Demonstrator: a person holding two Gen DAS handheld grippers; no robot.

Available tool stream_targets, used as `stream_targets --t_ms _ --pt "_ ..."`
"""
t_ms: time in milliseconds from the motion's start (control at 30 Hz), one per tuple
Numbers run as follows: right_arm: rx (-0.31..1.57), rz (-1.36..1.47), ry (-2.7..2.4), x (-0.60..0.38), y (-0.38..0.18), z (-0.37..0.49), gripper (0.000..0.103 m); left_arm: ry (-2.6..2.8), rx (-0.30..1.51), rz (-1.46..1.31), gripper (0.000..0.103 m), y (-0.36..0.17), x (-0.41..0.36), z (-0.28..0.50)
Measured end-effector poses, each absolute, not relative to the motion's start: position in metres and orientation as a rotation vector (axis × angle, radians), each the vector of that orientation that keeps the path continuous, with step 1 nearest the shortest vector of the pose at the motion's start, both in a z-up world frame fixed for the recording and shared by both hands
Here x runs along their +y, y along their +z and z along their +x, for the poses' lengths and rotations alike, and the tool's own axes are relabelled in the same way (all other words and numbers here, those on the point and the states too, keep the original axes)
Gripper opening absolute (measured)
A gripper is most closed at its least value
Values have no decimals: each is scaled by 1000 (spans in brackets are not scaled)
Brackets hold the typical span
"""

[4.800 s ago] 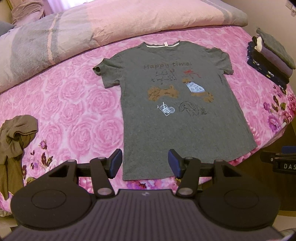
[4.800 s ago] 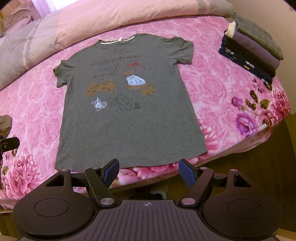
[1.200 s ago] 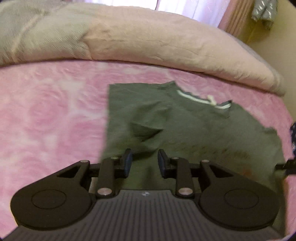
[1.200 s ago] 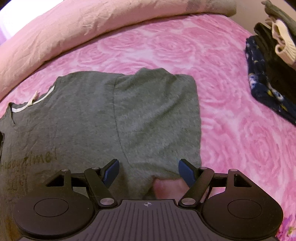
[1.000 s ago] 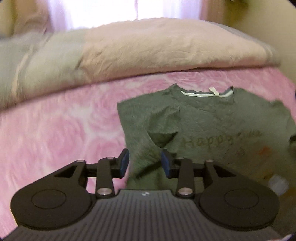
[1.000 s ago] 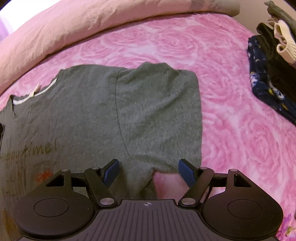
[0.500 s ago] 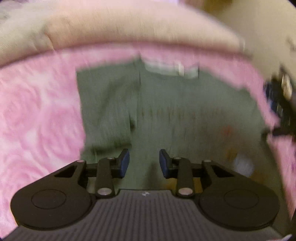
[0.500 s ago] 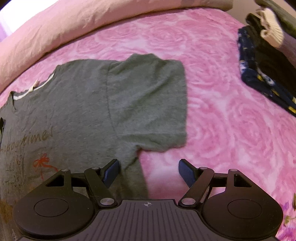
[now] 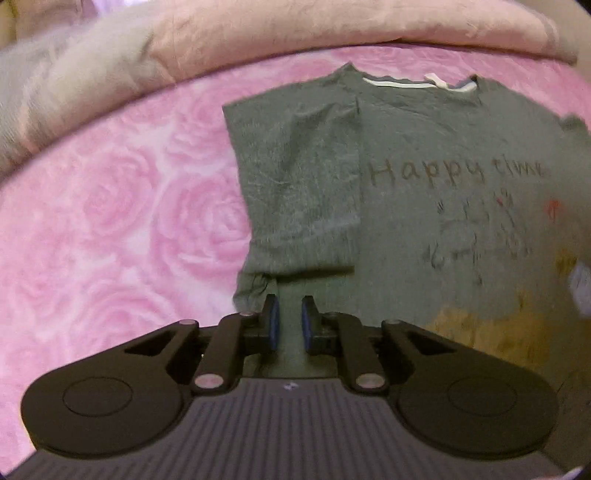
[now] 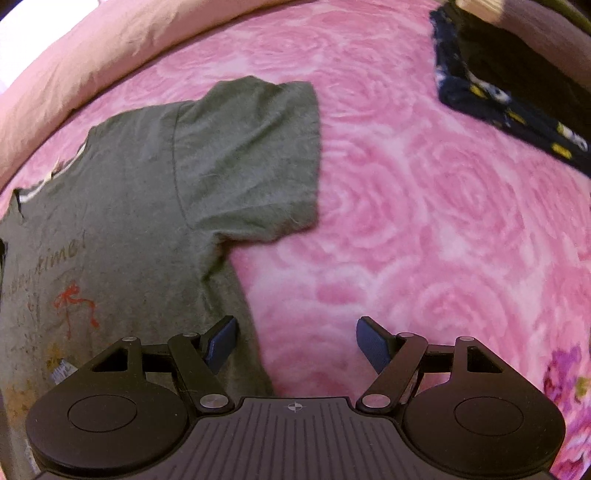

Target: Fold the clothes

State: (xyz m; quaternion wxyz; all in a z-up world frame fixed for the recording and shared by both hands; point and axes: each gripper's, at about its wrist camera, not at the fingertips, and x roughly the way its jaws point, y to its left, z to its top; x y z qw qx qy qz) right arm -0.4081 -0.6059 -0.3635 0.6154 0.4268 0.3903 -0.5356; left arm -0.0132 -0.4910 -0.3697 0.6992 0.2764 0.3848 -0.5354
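The grey T-shirt (image 9: 443, 206) lies printed side up on the pink rose-patterned bedspread (image 9: 122, 206), its white-trimmed neckline toward 12 o'clock in the left wrist view, near the rolled pink and grey duvet (image 9: 258, 33) that runs across the top. The shirt's left sleeve (image 9: 299, 184) is folded inward and lies flat on the chest, its hem just at 12 o'clock from the left gripper (image 9: 289, 325). The words "Happy time" and faint line drawings sit to the 3 o'clock side of that folded sleeve. The left gripper hangs low over the shirt's side edge; its blue pads stand close together with a narrow strip of grey cloth showing between them, and whether they actually pinch the fabric I cannot tell.

In the right wrist view the other sleeve (image 10: 251, 158) lies spread outward, flat on the bedspread at about 11 o'clock from the right gripper (image 10: 295, 343). That gripper's jaws are spread wide: the left pad sits over the shirt's side seam, the right pad over bare pink bedspread. A stack of folded dark clothes (image 10: 517, 74) rests at 1 o'clock, well apart from the shirt.
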Motion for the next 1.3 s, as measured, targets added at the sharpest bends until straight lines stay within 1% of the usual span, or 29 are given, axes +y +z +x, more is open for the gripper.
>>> stream_targets --t_ms 133,233,333,433,500,600,767,867,1100,1233,1267,1300 --pt "831 1000 -1243 -607 -357 -419 74 -1198 798 576 14 -357 -489 -27" --pt "721 1020 -1261 -609 -352 -432 74 -1200 754 546 24 -347 -487 -38" --pt "555 1137 -1251 -617 -357 -453 74 -1214 928 503 23 -358 -506 -33" --pt "371 1336 -1209 -628 -371 -474 74 -1236 982 403 23 -356 -507 -41" --pt "272 1418 -1199 -633 -380 -483 74 -1246 1007 358 23 -355 -505 -47" --pt "169 1453 -1196 -641 -384 -489 73 -1252 1067 294 23 -351 -502 -52" --pt "137 1414 -1192 -670 -388 -488 73 -1233 1144 205 23 -347 -511 -44" --pt "170 1343 -1182 -700 -390 -488 73 -1228 1154 166 23 -344 -519 -37" --pt "357 1175 -1045 -775 -394 -479 73 -1229 1174 143 24 -350 -538 -32" --pt "372 1146 -978 -789 -400 -481 73 -1223 1202 143 24 -359 -543 -32" --pt "370 1142 -969 -789 -402 -484 71 -1223 1208 146 24 -361 -543 -33" --pt "368 1138 -960 -789 -404 -487 60 -1223 1214 149 24 -363 -544 -33"
